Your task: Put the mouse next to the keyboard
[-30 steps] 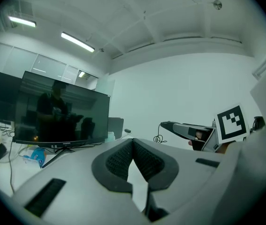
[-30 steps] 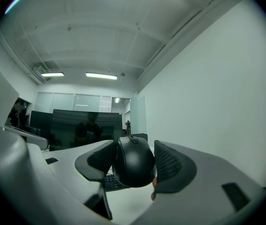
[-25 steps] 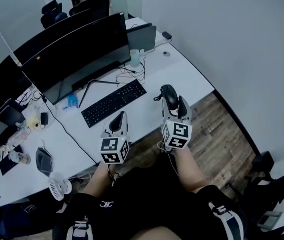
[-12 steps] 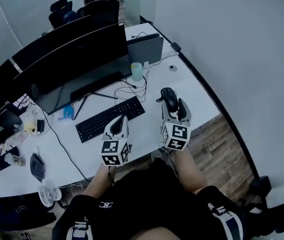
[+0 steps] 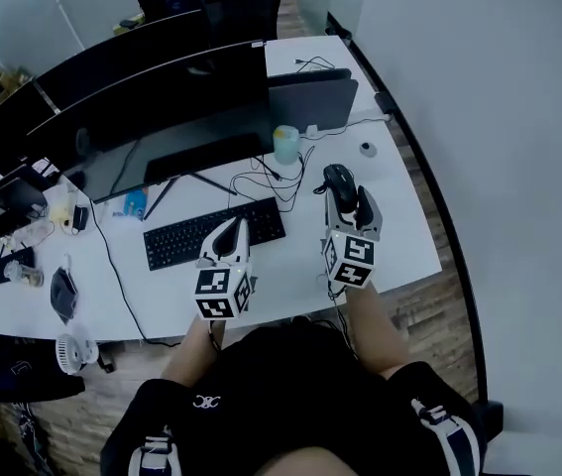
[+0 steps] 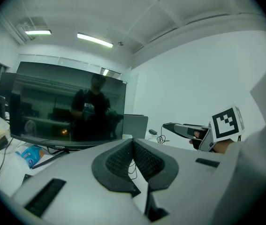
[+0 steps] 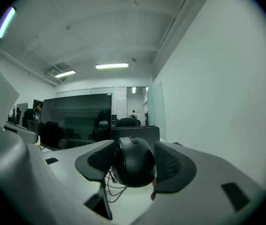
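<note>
The black wired mouse [image 5: 338,180] [image 7: 133,161] sits between the pads of my right gripper [image 5: 346,200] [image 7: 133,150], which is shut on it above the white desk [image 5: 399,236], right of the black keyboard [image 5: 215,234]. The mouse's cable hangs down under it. My left gripper [image 5: 229,242] [image 6: 133,146] hovers over the keyboard's near edge with its jaws together and nothing in them. In the left gripper view, the right gripper [image 6: 185,130] shows off to the right.
A wide dark monitor [image 5: 181,97] and a smaller screen [image 5: 312,97] stand behind the keyboard. A pale cup [image 5: 285,145] and loose cables [image 5: 266,175] lie between them. A small fan [image 5: 72,350] and clutter sit at the left. A wall runs along the right.
The head view has swung, so the desk looks turned. Both grippers now sit further in over the desk, closer to the keyboard. The mouse stays in the right gripper.
</note>
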Available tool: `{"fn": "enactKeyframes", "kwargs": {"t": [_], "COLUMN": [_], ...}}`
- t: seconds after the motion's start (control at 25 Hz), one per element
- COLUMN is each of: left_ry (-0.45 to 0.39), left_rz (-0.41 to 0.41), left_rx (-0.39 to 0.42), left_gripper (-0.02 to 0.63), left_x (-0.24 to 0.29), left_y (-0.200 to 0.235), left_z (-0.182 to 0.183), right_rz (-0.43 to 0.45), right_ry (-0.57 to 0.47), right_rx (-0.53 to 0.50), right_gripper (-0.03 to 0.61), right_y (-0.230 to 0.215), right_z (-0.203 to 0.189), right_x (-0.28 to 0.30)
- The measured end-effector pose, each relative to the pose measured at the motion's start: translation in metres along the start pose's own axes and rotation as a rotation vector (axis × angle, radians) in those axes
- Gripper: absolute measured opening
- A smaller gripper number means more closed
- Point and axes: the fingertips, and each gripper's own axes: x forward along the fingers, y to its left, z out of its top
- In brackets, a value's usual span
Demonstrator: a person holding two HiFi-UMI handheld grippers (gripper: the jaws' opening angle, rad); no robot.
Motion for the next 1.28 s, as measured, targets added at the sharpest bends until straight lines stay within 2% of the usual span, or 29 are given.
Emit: {"fn": "enactKeyframes", "kwargs": {"t": [0.28,0.64,0.84,0.96,1.28], "left_ry": [-0.003,0.027,0.037,0.052,0.079], "left_rz": [0.137,0.260,0.288,0.300,0.319], "left_rx": [-0.031,-0.075,-0.102,-0.128,-0.137], "left_gripper": [0.013,0.012,0.012,0.012,0.012], "left_x": [0.017,0.007,0.009,0.005,0.002], "left_y": [0.017,0.063,0.081,0.086,0.097], "left_z": [0.003,-0.003,-0.012,-0.022,-0.033], "right_rz": [0.107,0.160,0.171,0.179,0.192], "right_ry": [0.040,0.143,0.189,0.261,0.378], "right_rx": [-0.009,-0.021,-0.049,-0.045,-0.059], "right_gripper": [0.276,0.276,0.273,0.272,0.273], "right_y": [-0.001,0.020,0.026,0.028,0.042], "right_z": [-0.011,-0.048,-0.078,-0.106,-0.157], "right_x": [0.065,0.112,0.128,0.133,0.135]}}
